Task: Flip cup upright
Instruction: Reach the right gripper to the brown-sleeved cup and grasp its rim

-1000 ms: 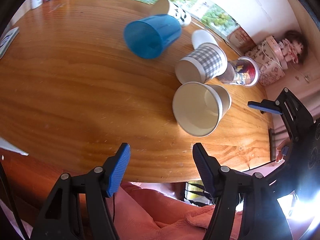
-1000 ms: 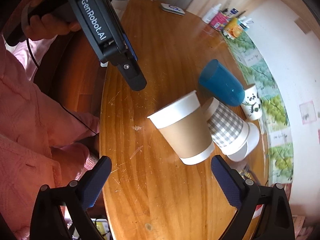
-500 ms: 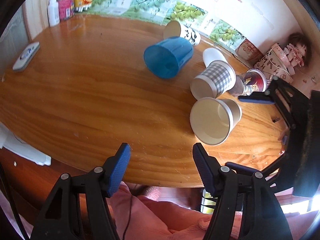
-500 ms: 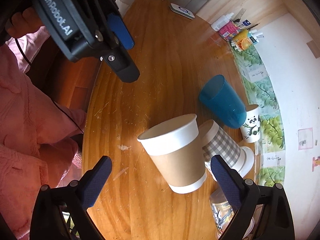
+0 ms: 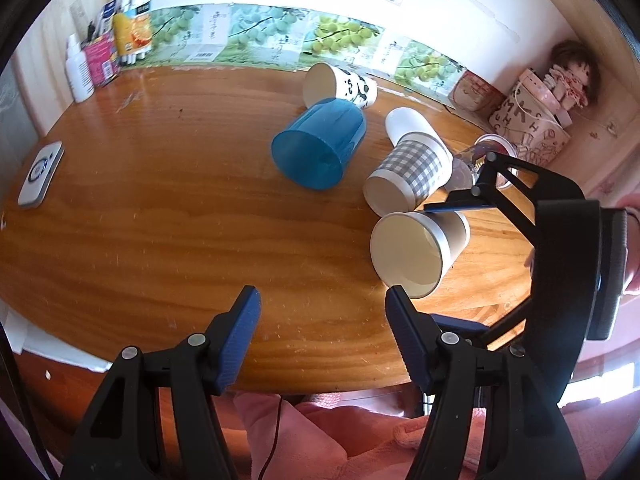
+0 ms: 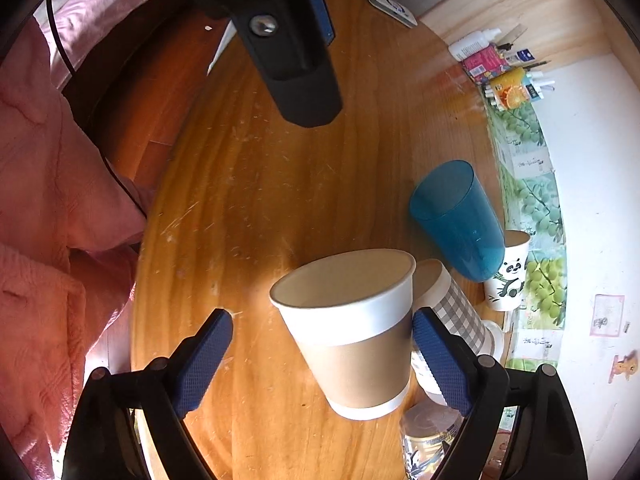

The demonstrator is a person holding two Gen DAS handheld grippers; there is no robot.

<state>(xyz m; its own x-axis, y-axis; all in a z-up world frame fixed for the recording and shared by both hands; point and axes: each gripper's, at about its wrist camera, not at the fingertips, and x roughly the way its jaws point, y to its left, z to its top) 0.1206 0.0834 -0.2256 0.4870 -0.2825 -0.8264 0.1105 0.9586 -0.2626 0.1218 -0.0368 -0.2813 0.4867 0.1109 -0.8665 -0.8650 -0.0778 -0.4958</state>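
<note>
Straddling the brown paper cup [image 6: 354, 332], the right gripper [image 6: 320, 344] has its jaws spread wide; one pad looks to touch the cup wall, the other stands apart, so nothing is gripped yet. The cup lies on its side on the wooden table [image 5: 140, 220], mouth toward the person, just beside the checked cup [image 5: 408, 176]. Judged step: pre-grasp; next comes closing, then rotating it upright. The left gripper [image 5: 322, 316] hangs open and empty. Brown, checked, blue cup [image 5: 318, 148] and panda cup [image 5: 340, 86] all show empty interiors.
</note>
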